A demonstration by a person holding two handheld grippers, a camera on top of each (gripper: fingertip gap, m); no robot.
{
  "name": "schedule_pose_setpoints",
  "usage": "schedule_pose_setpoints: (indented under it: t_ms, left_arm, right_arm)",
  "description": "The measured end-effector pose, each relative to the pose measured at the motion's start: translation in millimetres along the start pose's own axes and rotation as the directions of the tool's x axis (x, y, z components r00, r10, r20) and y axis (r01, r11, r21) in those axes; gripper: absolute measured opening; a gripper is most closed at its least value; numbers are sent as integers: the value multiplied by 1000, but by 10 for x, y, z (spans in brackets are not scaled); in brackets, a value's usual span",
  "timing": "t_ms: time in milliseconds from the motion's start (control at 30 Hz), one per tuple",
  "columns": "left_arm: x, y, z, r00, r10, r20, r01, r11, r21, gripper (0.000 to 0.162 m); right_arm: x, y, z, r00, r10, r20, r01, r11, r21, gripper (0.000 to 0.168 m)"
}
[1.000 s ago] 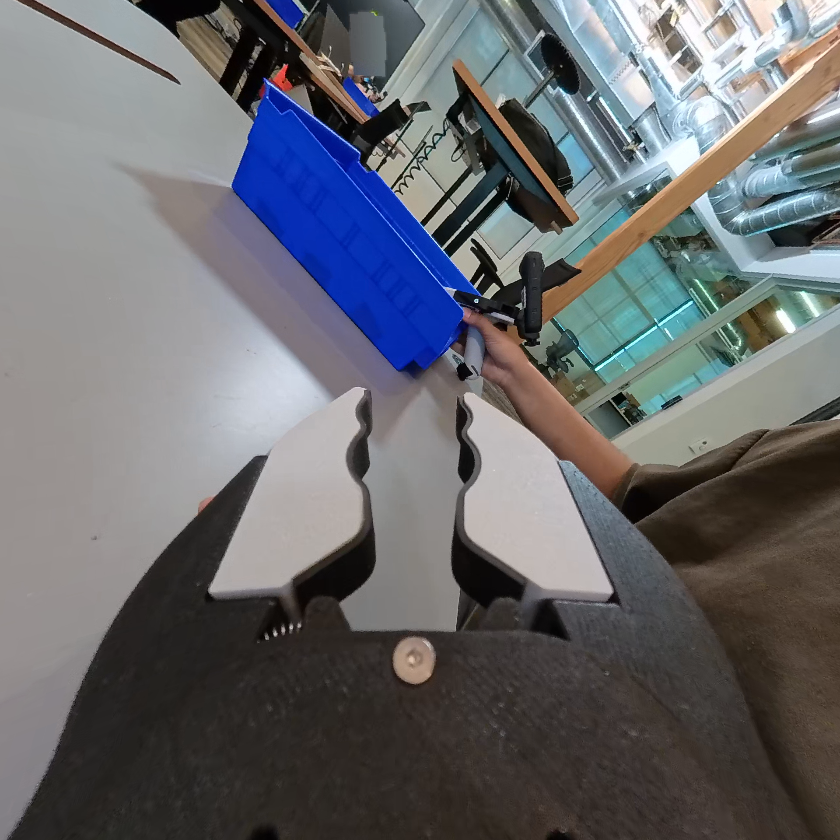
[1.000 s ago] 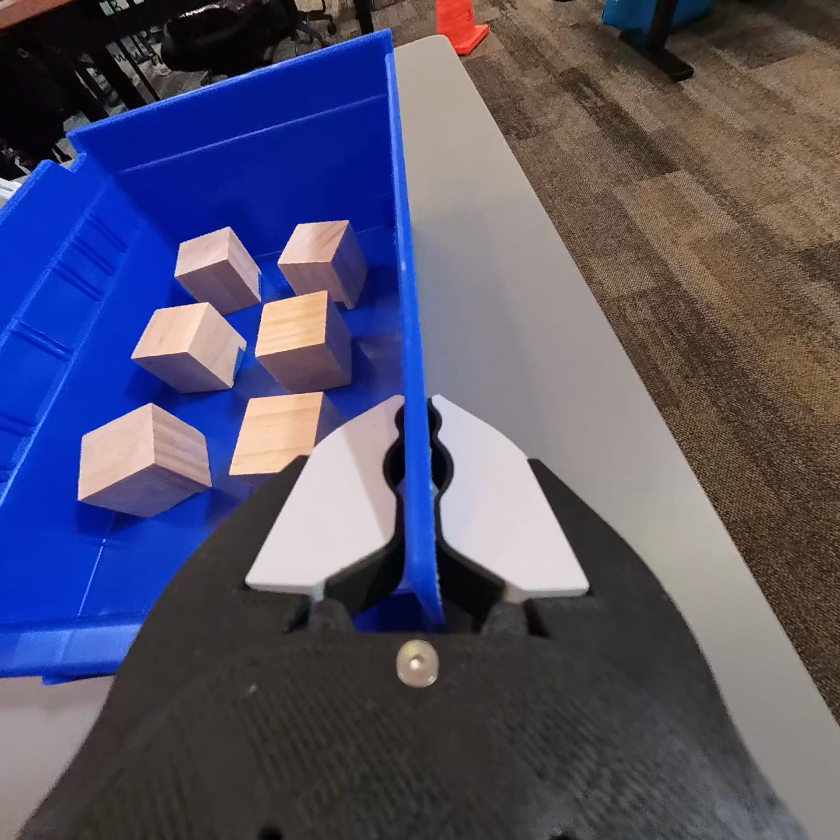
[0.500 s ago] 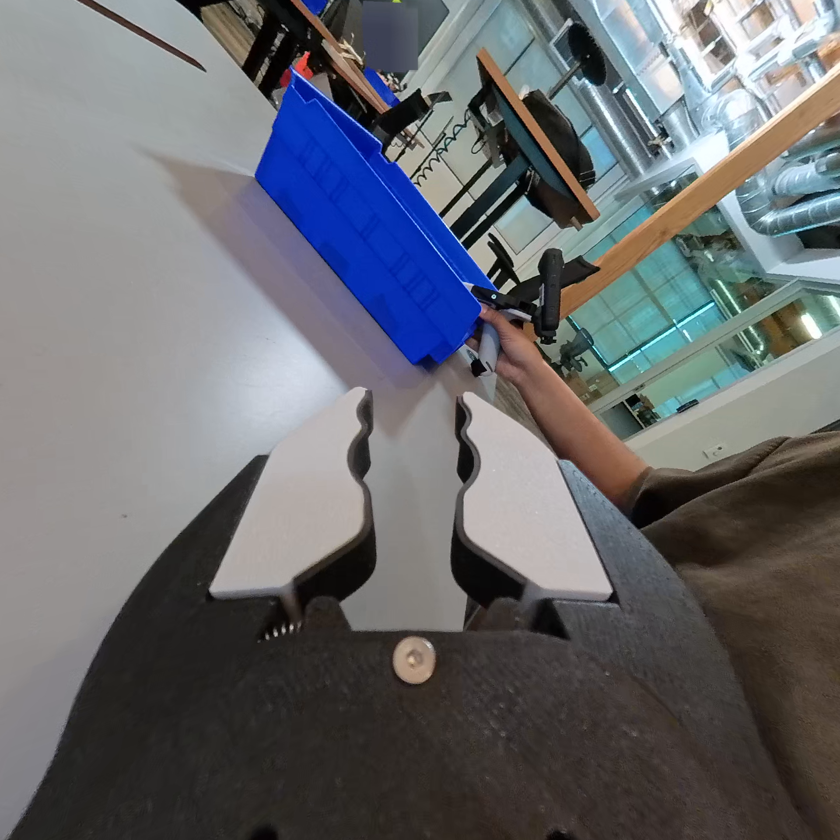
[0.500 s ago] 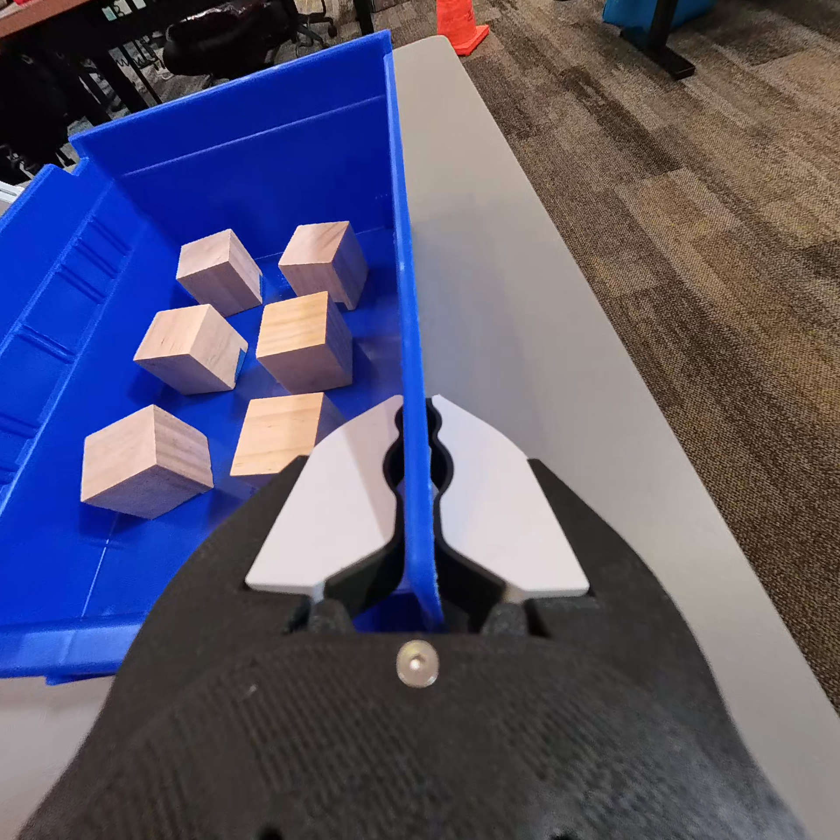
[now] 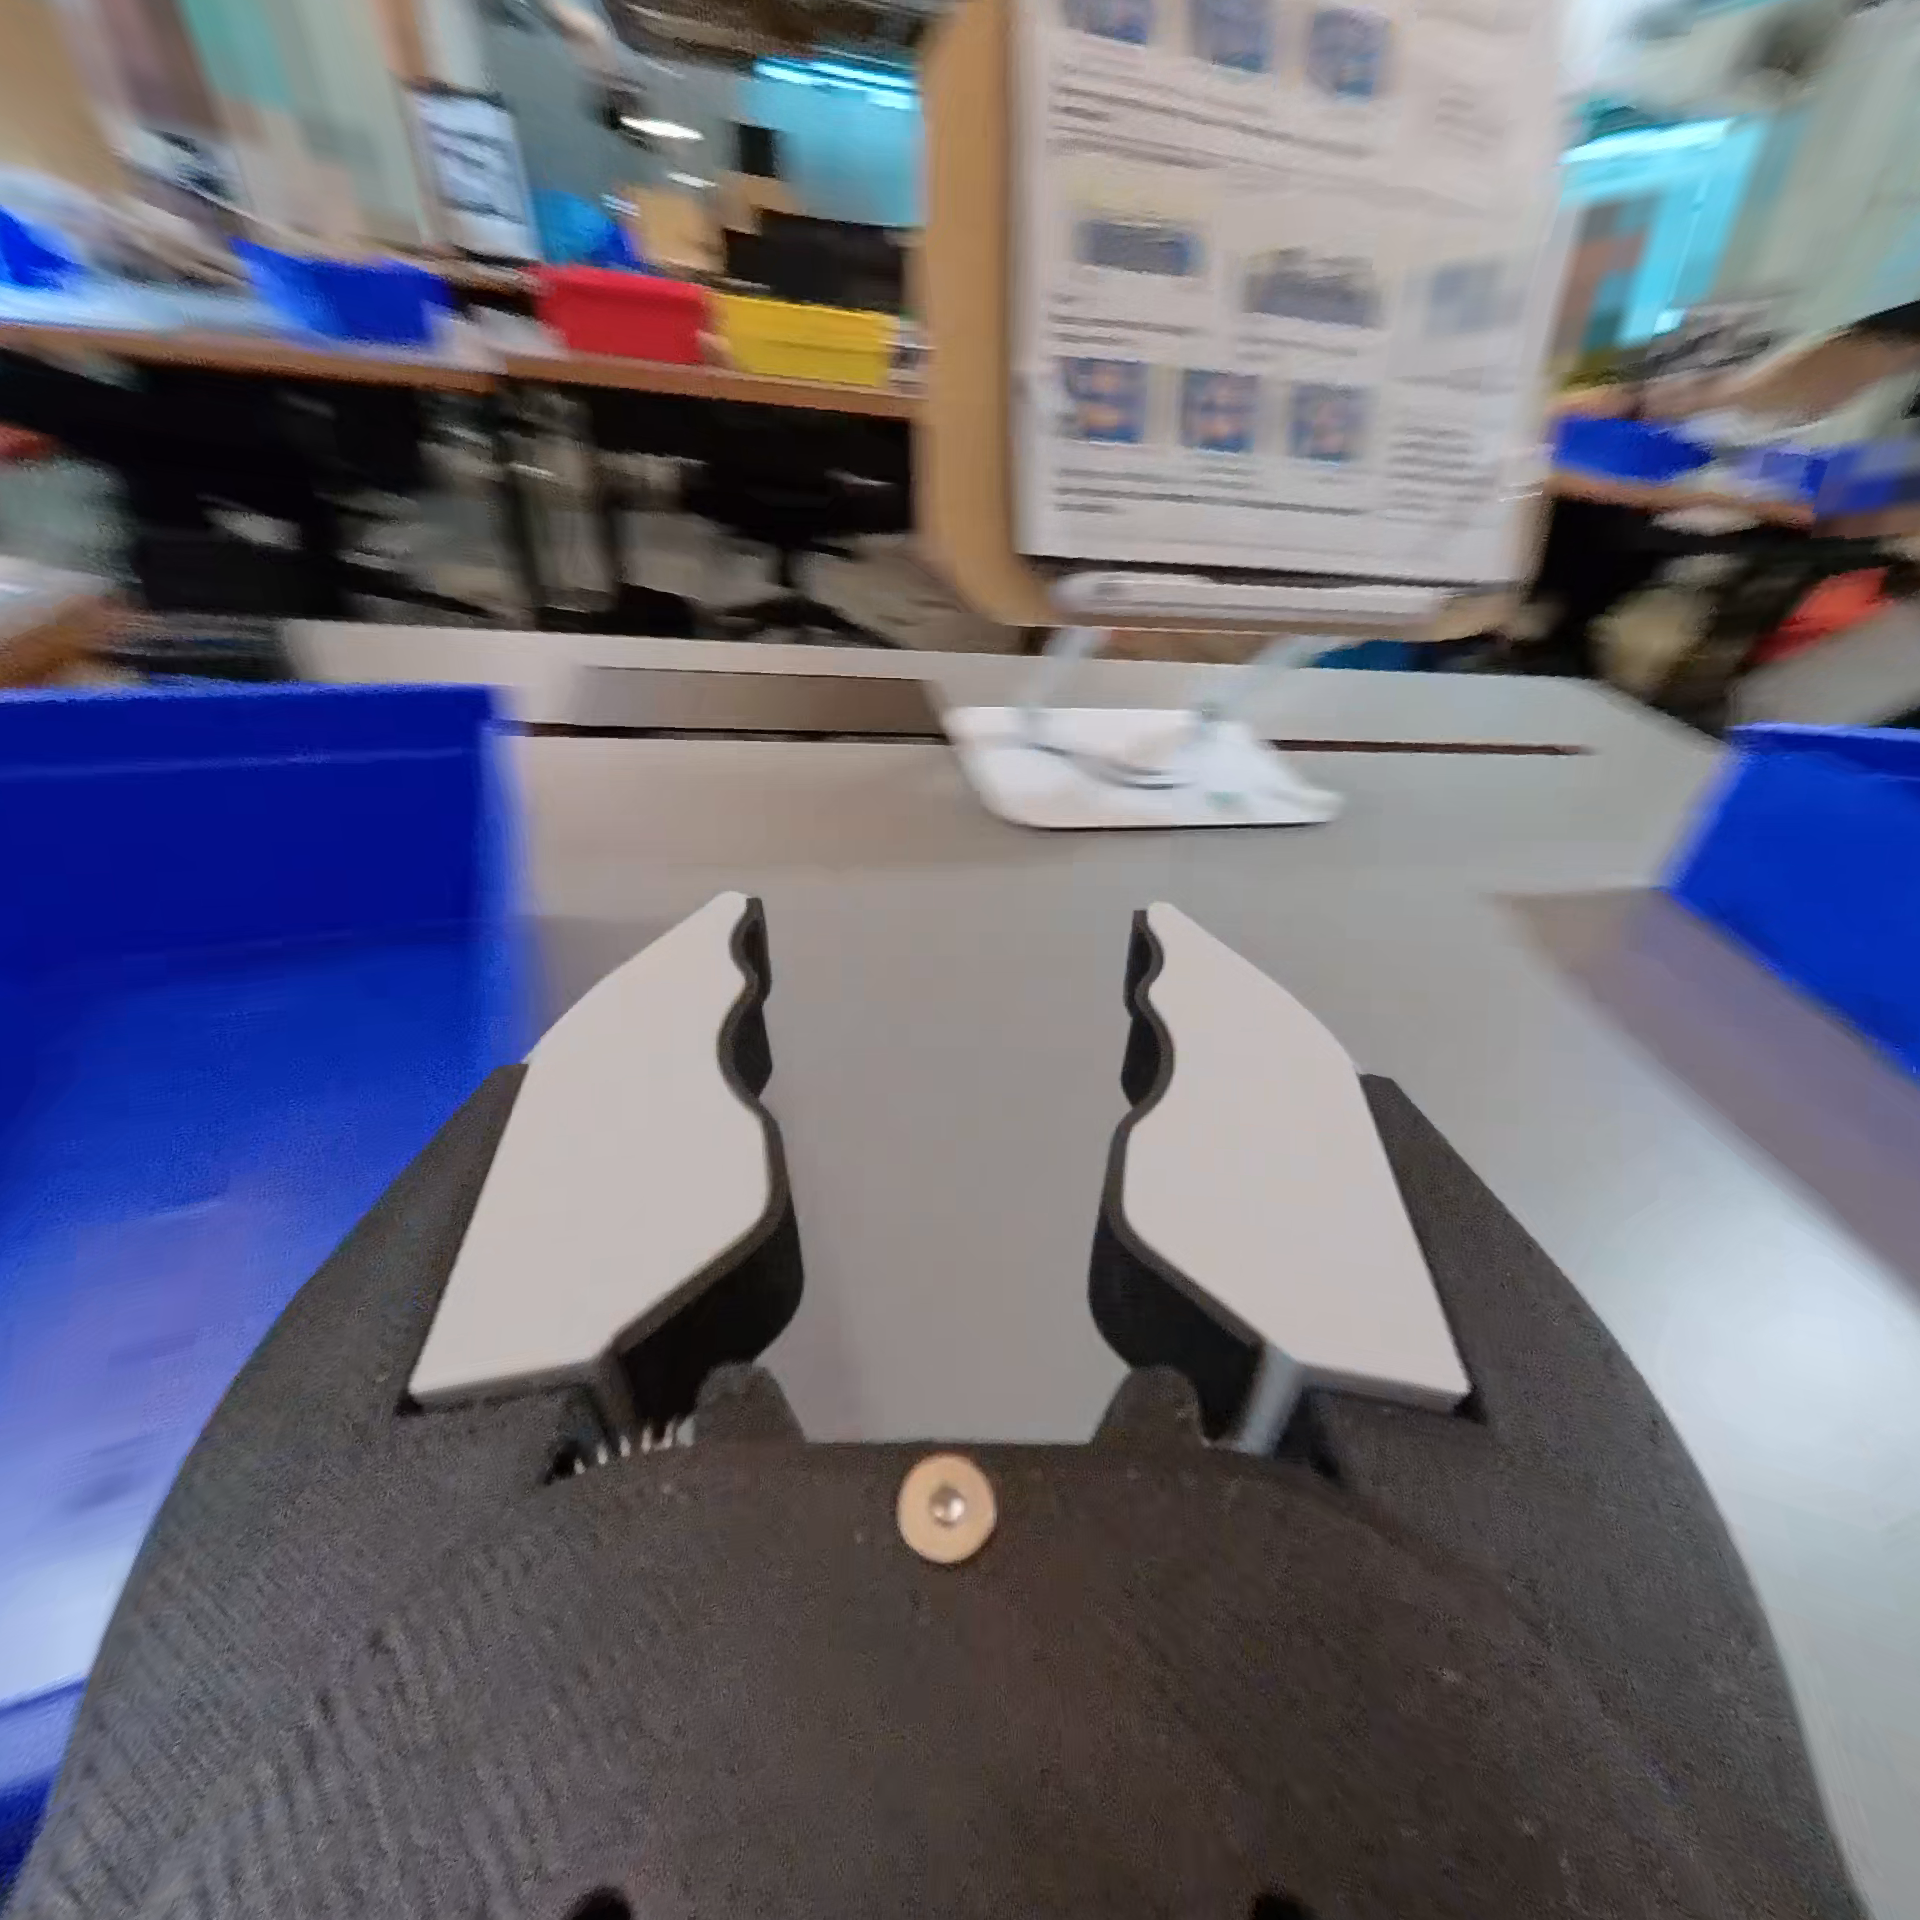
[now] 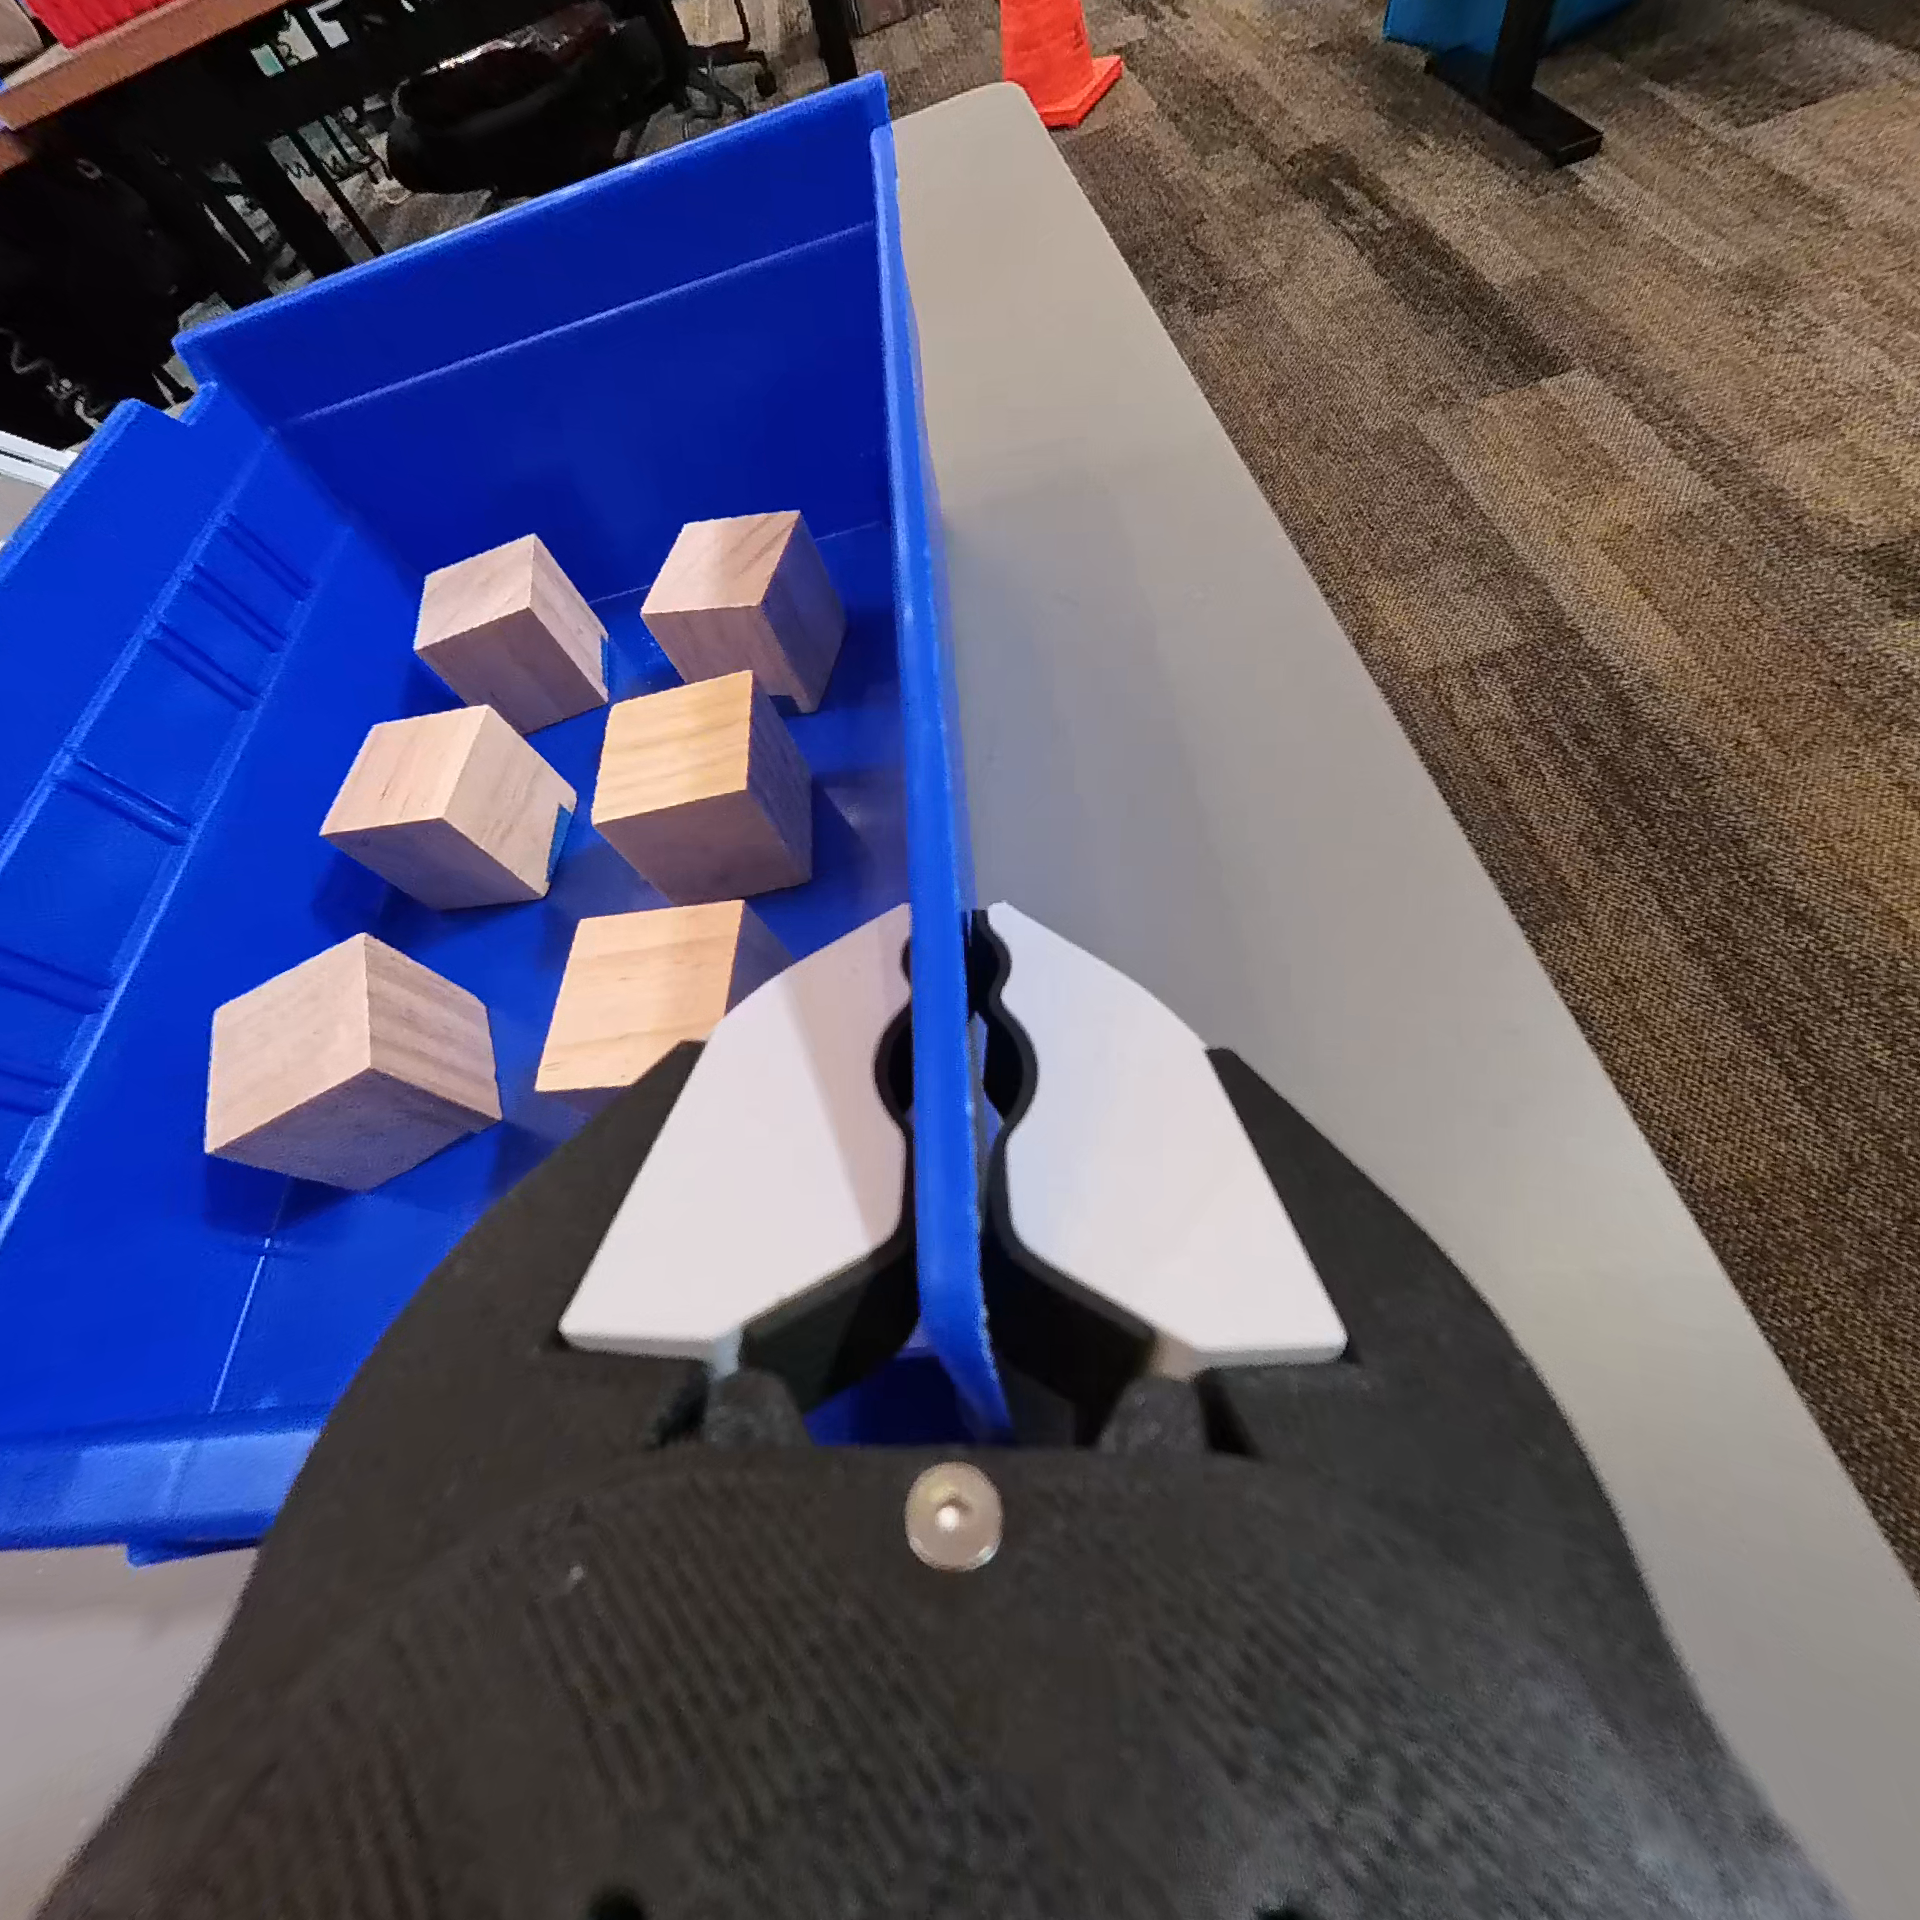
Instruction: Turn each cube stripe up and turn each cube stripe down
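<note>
Several wooden cubes lie in a blue bin [image 6: 582, 343] in the right wrist view, among them one at the near left [image 6: 348, 1060] and one in the middle [image 6: 701, 784]. Their visible faces are plain wood. One cube [image 6: 447, 805] shows a bit of blue at its lower right edge. My right gripper [image 6: 948, 920] is shut on the bin's right wall near its front corner. My left gripper [image 5: 945, 914] is open and empty above the grey table [image 5: 935, 1039], between a blue bin on the left [image 5: 239, 883] and another on the right [image 5: 1808, 883]. The left wrist view is blurred.
A white stand base [image 5: 1132, 774] holding a poster board stands at the back of the table. The table's right edge [image 6: 1455, 935] runs close beside the bin, with carpet floor beyond. An orange cone [image 6: 1049, 52] stands on the floor. Coloured bins sit on far shelves.
My left gripper has swung from a tilted view along the table to a level one facing the back, and its jaws stand wider. My right gripper keeps its hold on the bin wall.
</note>
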State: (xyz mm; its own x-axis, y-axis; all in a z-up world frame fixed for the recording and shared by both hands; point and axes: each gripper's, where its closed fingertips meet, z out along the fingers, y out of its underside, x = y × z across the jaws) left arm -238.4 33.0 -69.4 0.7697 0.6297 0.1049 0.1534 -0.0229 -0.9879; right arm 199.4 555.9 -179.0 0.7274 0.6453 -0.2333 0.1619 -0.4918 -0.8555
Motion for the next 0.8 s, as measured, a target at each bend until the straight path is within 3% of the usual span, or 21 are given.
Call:
schedule_pose_setpoints:
  t_ms: [67,133,233,333,533,667,800]
  left_arm:
    - [-500,26,-124,980,89,176,-85,996,-32,68]
    - [-810,207,-122,966,113,231,-81,986,-143,67]
    - [-923,632,-1,984,3,176,61,934,-353,64]
    - [-900,873,68,988,-58,143,117,888,-445,60]
    - [-983,889,42,982,115,151,-25,867,-497,30]
    - [-1218,876,-86,930,300,213,-136,817,-560,7]
    - [-1301,863,-166,946,242,215,-74,808,-585,6]
  right_arm:
    - [0,1,0,1000,1,2,-1,1000,0,7]
    - [0,1,1,1000,4,5,-4,1000,0,7]
    - [0,2,2,1000,8,9,-8,1000,-1,8]
    - [0,1,2,1000,9,10,-9,1000,-1,8]
    - [1,0,4,999,23,25,-23,1000,-1,8]
    - [0,1,4,999,32,31,-32,999,-1,8]
    - [0,0,5,999,36,36,-36,999,0,8]
